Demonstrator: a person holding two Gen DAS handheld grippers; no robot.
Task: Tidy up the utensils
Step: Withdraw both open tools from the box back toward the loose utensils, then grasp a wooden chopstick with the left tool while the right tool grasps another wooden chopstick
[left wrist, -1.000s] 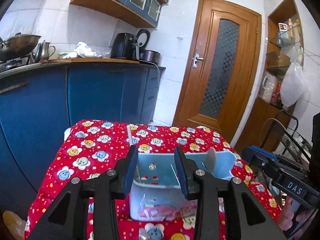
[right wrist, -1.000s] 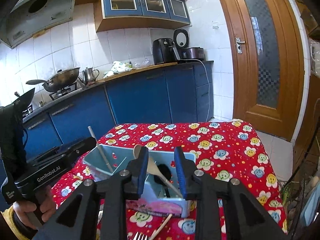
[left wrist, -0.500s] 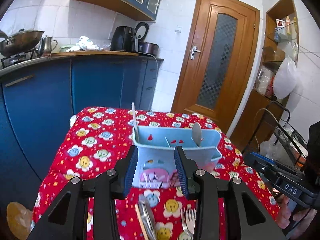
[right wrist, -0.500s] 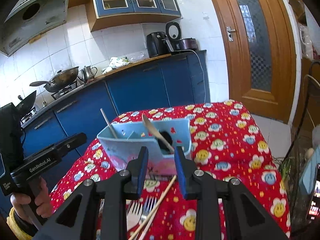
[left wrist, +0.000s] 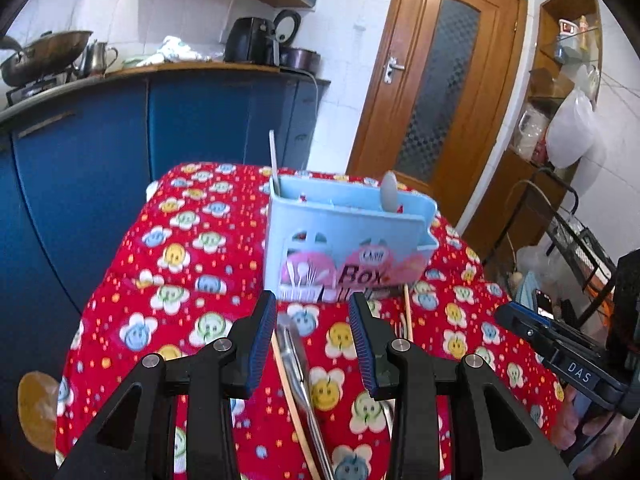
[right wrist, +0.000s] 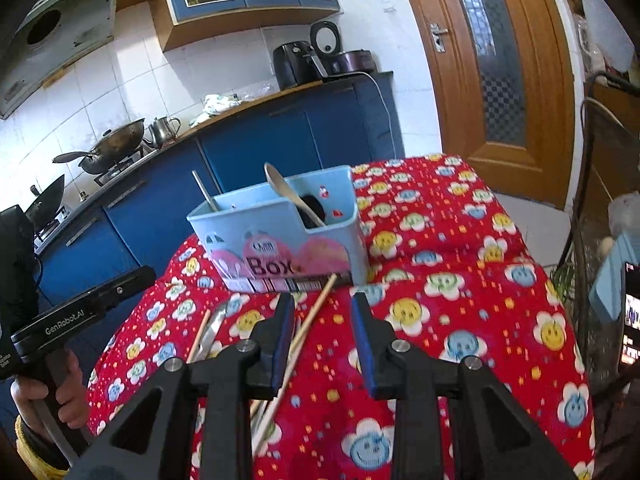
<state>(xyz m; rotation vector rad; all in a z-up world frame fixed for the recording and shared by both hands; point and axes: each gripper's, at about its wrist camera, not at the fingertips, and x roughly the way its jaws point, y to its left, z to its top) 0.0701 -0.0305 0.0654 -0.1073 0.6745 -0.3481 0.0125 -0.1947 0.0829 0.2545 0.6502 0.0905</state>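
Observation:
A light-blue utensil box stands on the red flowered tablecloth. It holds a wooden spoon and a metal handle. In front of the box lie loose utensils: a chopstick, another chopstick and a flat metal piece. My left gripper hovers open above these, nothing between its fingers. My right gripper hangs over the cloth near the box, its jaws opening with nothing gripped; the chopstick lies on the cloth under its left finger.
Blue kitchen cabinets run behind the table, with a wok and kettle on the counter. A wooden door stands at the right. A wire rack is beside the table's right edge. A hand holds the left tool.
Both grippers have drawn back from the box and sunk toward the cloth. The loose utensils in front of the box have come into view. The right jaws stand slightly wider.

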